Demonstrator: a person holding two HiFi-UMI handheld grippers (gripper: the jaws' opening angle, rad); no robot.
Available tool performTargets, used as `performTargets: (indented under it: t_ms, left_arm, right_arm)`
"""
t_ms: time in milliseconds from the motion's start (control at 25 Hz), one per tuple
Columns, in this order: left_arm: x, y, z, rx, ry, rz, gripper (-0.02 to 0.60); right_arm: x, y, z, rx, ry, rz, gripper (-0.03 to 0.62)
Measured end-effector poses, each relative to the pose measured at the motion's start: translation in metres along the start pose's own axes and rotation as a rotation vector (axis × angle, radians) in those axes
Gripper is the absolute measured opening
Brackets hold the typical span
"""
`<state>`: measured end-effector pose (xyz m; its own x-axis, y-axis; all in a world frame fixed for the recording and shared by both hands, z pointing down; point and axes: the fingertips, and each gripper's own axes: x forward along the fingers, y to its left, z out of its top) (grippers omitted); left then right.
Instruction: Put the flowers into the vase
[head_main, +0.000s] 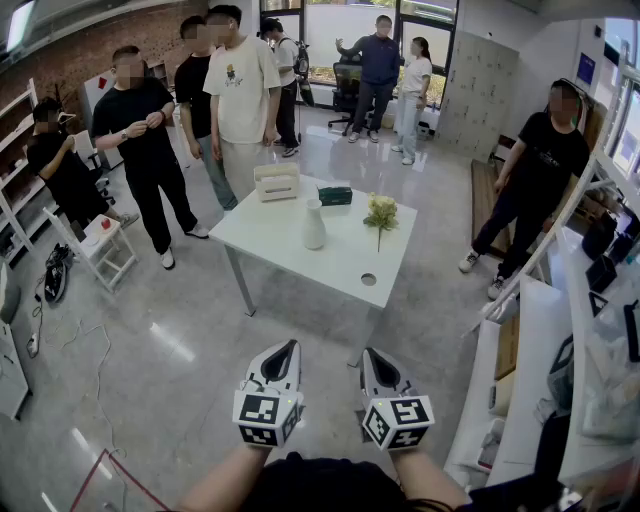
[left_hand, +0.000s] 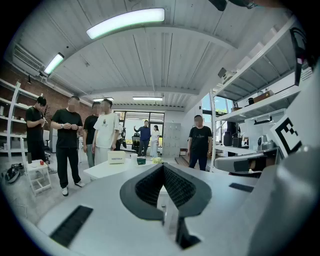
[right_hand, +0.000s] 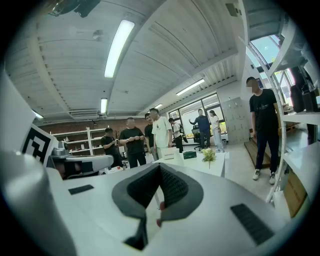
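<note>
Head view: a white desk (head_main: 345, 255) stands on a glossy grey floor (head_main: 150, 320), well ahead of both grippers. A white vase (head_main: 314, 225) stands upright near the middle of the desk. The flowers (head_main: 380, 212), a pale yellow-green bunch on a thin stem, lie on the desk top to the right of the vase, apart from it and outside it. Behind the vase sit a white box (head_main: 277, 182) and, just to its right, a small dark green box (head_main: 335, 195). A round hole (head_main: 368, 279) shows in the desk top near its near edge. At the bottom of the frame the left gripper (head_main: 289, 347) and the right gripper (head_main: 369, 353) are held side by side, short of the desk and pointing toward it, each with its marker cube (head_main: 267, 417) nearest the camera. Left gripper view: the jaws are pressed together with nothing between them, and the desk lies beyond their tips. Right gripper view: the jaws are likewise pressed together and empty, with the flowers visible on the desk beyond. Several people (head_main: 240, 90) stand round the far and left sides of the desk. One person (head_main: 540, 170) in black stands to its right, beside white shelving (head_main: 560, 330).
</note>
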<state>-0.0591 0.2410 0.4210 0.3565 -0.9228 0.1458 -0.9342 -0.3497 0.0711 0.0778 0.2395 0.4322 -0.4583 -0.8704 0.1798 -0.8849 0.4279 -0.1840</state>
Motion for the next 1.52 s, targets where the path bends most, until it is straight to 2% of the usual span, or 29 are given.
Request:
performTargets:
  t_ms: [400,920,1360,1520]
  left_arm:
    - [0.004,-0.003,-0.002,0.008,0.002,0.002,0.003]
    - [0.010,-0.004,-0.013,-0.030,0.029,0.013,0.003]
    - [0.037,-0.040,-0.024,-0.042,0.042,0.027,0.003]
    - [0.050,-0.040,-0.028,-0.050,0.048,0.039,0.003]
  right_arm:
    - [0.001,-0.001,-0.001,-0.004,0.011,0.005,0.003]
    - [0.003,-0.007,-0.010,0.027,0.025,0.051,0.003]
    - [-0.004,-0.057,-0.015,0.023,0.042,0.063,0.003]
    - [0.006,-0.068,-0.012,0.017,0.040,0.078,0.003]
